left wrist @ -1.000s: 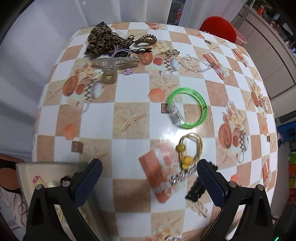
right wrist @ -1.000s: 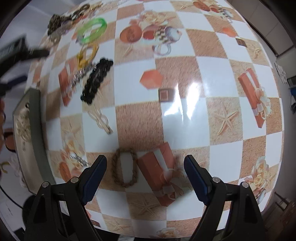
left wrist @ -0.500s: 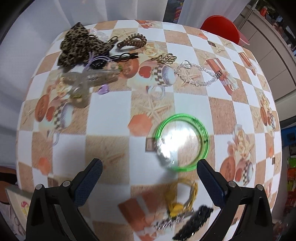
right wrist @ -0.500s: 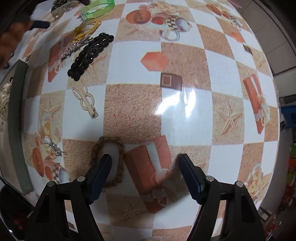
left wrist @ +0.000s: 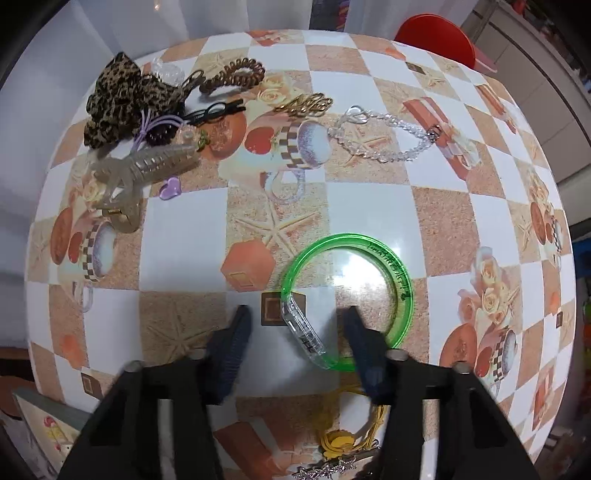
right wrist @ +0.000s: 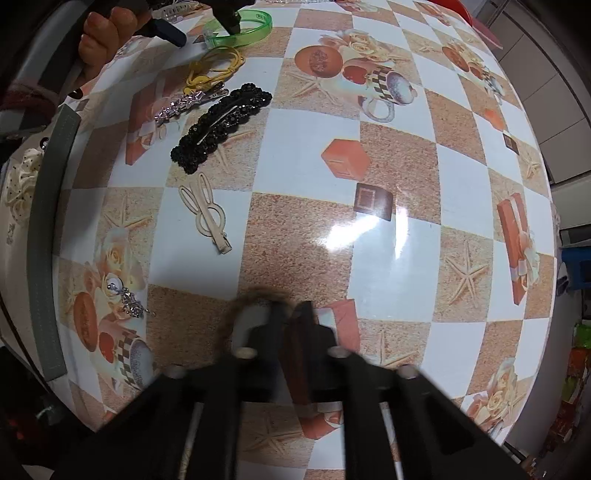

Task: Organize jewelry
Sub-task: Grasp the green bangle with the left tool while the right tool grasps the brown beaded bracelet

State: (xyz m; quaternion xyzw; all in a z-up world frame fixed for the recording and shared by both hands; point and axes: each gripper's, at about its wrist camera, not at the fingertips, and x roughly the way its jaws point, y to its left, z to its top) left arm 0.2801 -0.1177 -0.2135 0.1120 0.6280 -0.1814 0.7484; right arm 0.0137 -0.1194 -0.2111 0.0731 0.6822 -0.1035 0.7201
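Observation:
A green bangle (left wrist: 400,284) with a clear segment (left wrist: 303,332) lies flat on the checkered tablecloth (left wrist: 184,236). My left gripper (left wrist: 295,317) points down over it. Its jaws are closing with the clear segment between them, one finger outside the ring and one inside, and neither pad presses on it. In the right wrist view my right gripper (right wrist: 290,310) is shut on the right side of a brown braided bracelet (right wrist: 255,295), which is blurred at the fingertips. The green bangle (right wrist: 255,27) also shows at the top of that view.
Far side: leopard scrunchie (left wrist: 118,96), brown coil tie (left wrist: 232,75), clear claw clip (left wrist: 147,170), gold clip (left wrist: 303,105), crystal bracelet (left wrist: 384,147). Near: yellow cord (right wrist: 214,70), silver clip (right wrist: 184,103), black beaded barrette (right wrist: 221,125), cream rabbit clip (right wrist: 207,214), earring (right wrist: 125,299), grey box edge (right wrist: 48,229).
The left gripper moved forward over the bangle, sank, and narrowed around its clear segment. The right gripper shifted over the braided bracelet and shut on it.

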